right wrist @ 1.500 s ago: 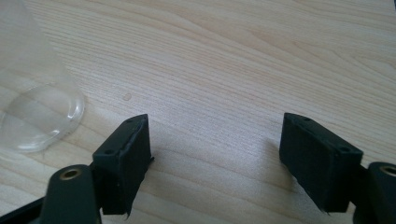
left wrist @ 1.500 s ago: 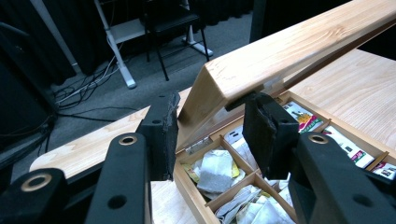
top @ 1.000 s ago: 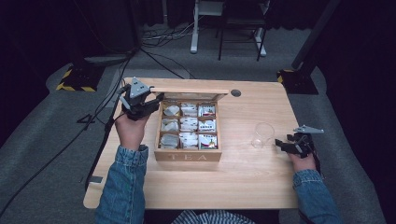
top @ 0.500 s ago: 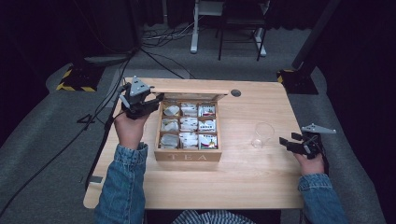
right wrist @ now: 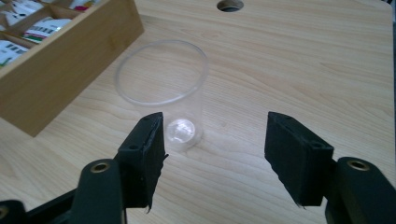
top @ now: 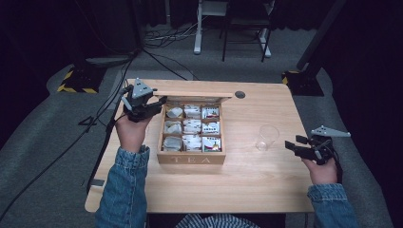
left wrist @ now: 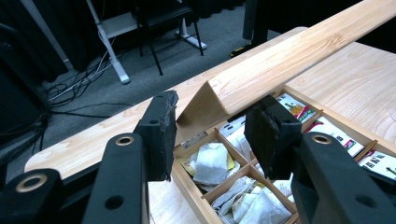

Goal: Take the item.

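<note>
Tea box (top: 191, 159) sits mid-bench (top: 247, 180) with lid (left wrist: 280, 65) raised; its compartments hold paper-wrapped tea bags (top: 192, 126). Left hand-held gripper (left wrist: 210, 128) pinches the lid's corner. Right hand-held gripper (right wrist: 212, 156), jaws spread with nothing between and just closing slightly, hovers near the empty clear cup (right wrist: 163, 88) just beside the box.

The tea box (top: 191, 158) and its raised lid (left wrist: 289, 60) are pale, smooth matt wood like the table (top: 247, 185), the cup (right wrist: 163, 93) is clear glossy plastic, and the sachets (left wrist: 212, 163) look papery.
</note>
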`<action>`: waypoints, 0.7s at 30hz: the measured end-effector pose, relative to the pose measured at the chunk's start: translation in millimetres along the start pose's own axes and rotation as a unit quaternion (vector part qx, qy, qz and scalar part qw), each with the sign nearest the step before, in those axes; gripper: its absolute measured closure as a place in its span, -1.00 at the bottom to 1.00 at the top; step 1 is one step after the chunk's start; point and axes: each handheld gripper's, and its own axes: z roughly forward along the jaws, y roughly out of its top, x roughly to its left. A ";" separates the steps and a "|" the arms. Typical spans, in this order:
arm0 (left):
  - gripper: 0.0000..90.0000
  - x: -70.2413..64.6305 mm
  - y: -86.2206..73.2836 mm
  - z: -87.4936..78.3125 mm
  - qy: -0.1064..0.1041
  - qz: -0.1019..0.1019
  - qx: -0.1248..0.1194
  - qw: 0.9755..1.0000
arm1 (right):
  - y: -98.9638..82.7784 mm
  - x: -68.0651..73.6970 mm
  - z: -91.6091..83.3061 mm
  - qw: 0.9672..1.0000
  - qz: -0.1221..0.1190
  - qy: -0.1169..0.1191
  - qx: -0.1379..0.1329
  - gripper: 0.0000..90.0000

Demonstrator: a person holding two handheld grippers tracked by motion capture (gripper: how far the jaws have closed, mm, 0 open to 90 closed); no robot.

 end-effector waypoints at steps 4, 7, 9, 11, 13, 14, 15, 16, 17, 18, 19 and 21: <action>0.19 0.0 0.0 0.1 0.000 -0.001 -0.002 1.000 | 8.9 13.3 -4.5 1.000 -0.016 0.009 -0.002 -0.15; 0.19 0.3 0.1 0.1 -0.002 -0.001 -0.002 1.000 | 16.3 23.8 -6.0 0.999 -0.025 0.019 -0.006 -0.15; 0.19 0.4 0.0 0.1 -0.002 0.000 -0.001 1.000 | 22.1 32.7 -5.9 0.999 -0.035 0.027 -0.008 -0.15; 0.19 0.6 0.0 0.1 -0.003 0.000 -0.001 1.000 | 28.4 43.4 -4.2 0.998 -0.044 0.038 -0.010 -0.15; 0.19 0.7 -0.2 0.2 -0.003 -0.001 -0.002 1.000 | 33.1 51.4 -2.1 0.997 -0.056 0.046 -0.008 -0.16; 0.17 0.9 -0.4 0.5 -0.007 -0.004 -0.005 1.000 | 38.8 62.2 2.1 0.996 -0.065 0.058 -0.005 -0.16; 0.15 0.9 -0.4 0.5 -0.007 -0.004 -0.005 1.000 | 38.8 62.2 2.1 0.996 -0.065 0.058 -0.005 -0.16; 0.15 1.0 -0.4 0.7 -0.009 -0.006 -0.006 1.000 | 40.8 66.0 3.8 0.996 -0.067 0.062 -0.003 -0.16; 0.14 1.1 -0.3 0.7 -0.009 -0.005 -0.005 1.000 | 44.1 72.3 6.7 0.995 -0.072 0.068 0.001 -0.17; 0.14 1.1 -0.3 0.7 -0.009 -0.005 -0.005 1.000 | 47.0 77.4 9.5 0.994 -0.078 0.074 0.003 -0.17; 0.14 1.2 -0.3 0.6 -0.010 -0.005 -0.005 1.000 | 53.0 88.3 15.0 0.992 -0.090 0.085 0.005 -0.17; 0.14 1.3 -0.4 0.5 -0.010 -0.004 -0.005 1.000 | 55.4 92.2 17.1 0.991 -0.096 0.090 0.007 -0.17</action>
